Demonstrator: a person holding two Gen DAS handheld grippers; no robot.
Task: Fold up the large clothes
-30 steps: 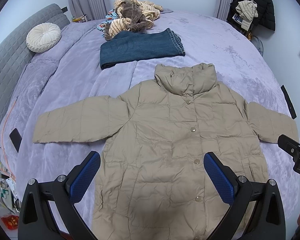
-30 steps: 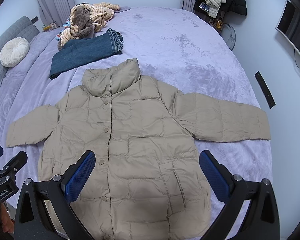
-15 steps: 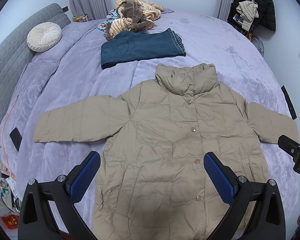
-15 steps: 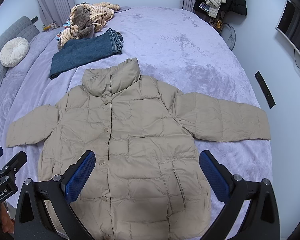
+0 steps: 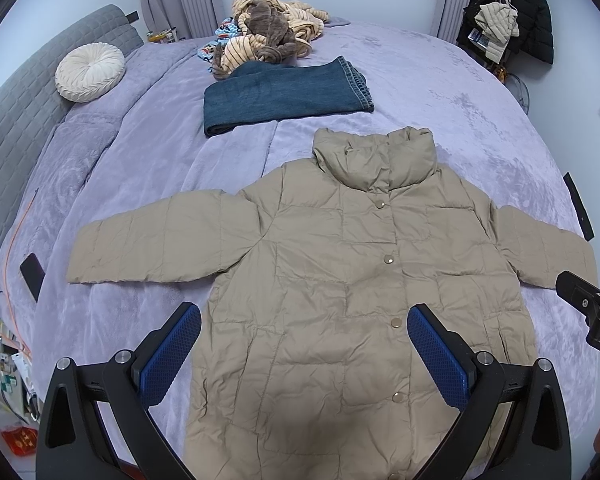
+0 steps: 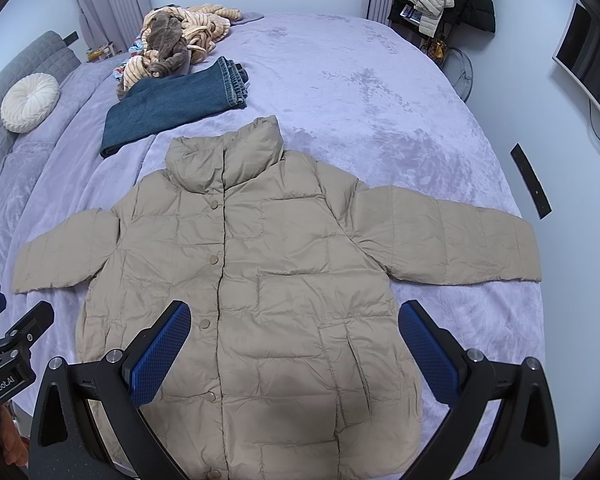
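Bed [image 5: 440,92]: covered by a lilac plush blanket; it bears every garment in view
Jacket [image 5: 352,288]: beige quilted puffer, lying flat and front up on the near half of the bed, snapped shut down the middle, collar pointing toward the window, both sleeves spread out sideways
Jacket, right view [image 6: 268,280]: same layout, one sleeve reaching toward the right edge of the bed, a slanted pocket visible on the lower front
Jeans [image 5: 284,96]: folded into a dark blue rectangle, lying just beyond the collar, apart from the jacket
Pile [image 5: 268,36]: striped and brown clothes heaped behind the jeans, touching their far edge
Cushion [image 5: 90,72]: round, cream, resting near the grey headboard
Phone [image 5: 32,276]: dark slab lying on the blanket near the left sleeve cuff
Left gripper [image 5: 304,344]: hangs above the lower front of the jacket, blue pads spread wide apart, nothing between them, pointing toward the collar
Right gripper [image 6: 294,332]: hangs above the lower right front of the jacket, pads likewise spread wide and empty, level with the left one; each gripper's black body shows at the edge of the other's view
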